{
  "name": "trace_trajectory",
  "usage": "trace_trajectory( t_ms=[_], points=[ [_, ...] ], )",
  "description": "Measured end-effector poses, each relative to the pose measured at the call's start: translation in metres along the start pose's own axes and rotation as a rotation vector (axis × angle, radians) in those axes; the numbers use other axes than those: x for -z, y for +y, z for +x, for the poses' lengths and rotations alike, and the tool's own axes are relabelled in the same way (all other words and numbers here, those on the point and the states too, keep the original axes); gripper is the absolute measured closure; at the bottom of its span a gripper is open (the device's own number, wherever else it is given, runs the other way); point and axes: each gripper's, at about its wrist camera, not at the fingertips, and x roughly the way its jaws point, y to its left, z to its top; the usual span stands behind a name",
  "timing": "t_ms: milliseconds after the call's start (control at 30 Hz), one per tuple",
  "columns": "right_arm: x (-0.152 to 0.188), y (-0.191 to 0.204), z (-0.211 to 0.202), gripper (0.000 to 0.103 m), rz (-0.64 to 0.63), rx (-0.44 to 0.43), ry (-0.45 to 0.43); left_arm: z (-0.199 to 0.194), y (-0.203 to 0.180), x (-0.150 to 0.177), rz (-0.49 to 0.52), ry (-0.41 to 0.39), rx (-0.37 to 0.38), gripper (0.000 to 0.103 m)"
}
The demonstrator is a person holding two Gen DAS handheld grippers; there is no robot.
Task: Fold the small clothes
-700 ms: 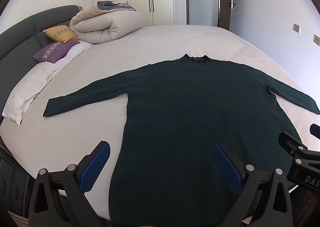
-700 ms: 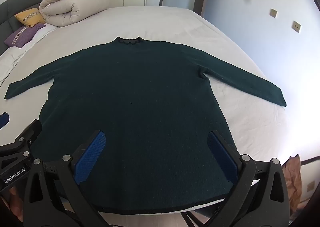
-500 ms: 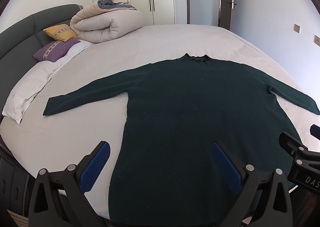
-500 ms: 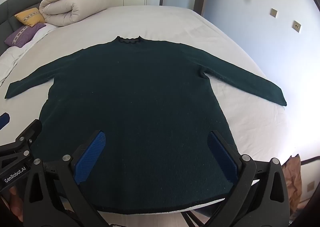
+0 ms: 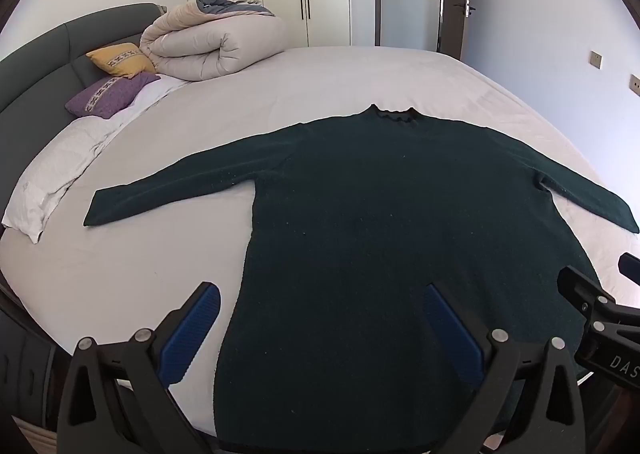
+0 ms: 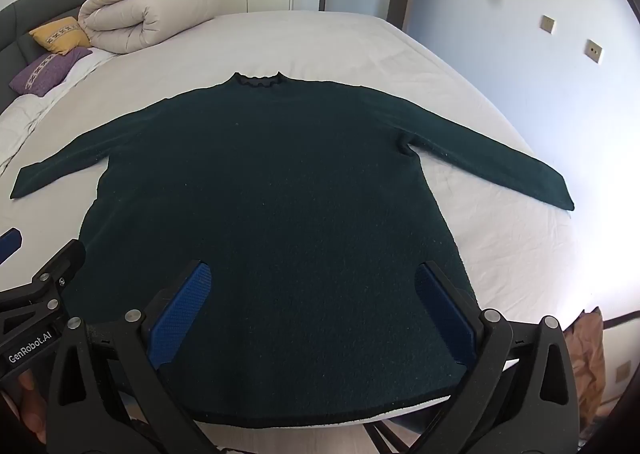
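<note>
A dark green long-sleeved sweater [image 5: 400, 222] lies flat on the white bed [image 5: 320, 86], collar away from me, both sleeves spread out to the sides. It also shows in the right wrist view [image 6: 272, 190]. My left gripper [image 5: 320, 318] is open and empty, held above the sweater's lower left hem. My right gripper [image 6: 312, 302] is open and empty above the lower right hem. Each gripper shows at the edge of the other's view.
A rolled beige duvet [image 5: 216, 42] sits at the bed's far left, with a yellow pillow [image 5: 120, 59] and a purple pillow [image 5: 110, 94] by the dark headboard. Wardrobe doors and a door stand behind. The bed's near edge runs under the hem.
Both grippers have drifted very slightly; the sweater lies as before.
</note>
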Motion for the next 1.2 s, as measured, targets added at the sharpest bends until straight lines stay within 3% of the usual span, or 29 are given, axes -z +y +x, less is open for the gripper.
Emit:
trace_trajectory(
  t_ms=[1200],
  points=[
    [0.0061,-0.0028,-0.0029,0.000,0.010,-0.004,0.004,0.0029,-0.0021,0.0030,-0.001,0.010,0.007,0.000]
  ],
)
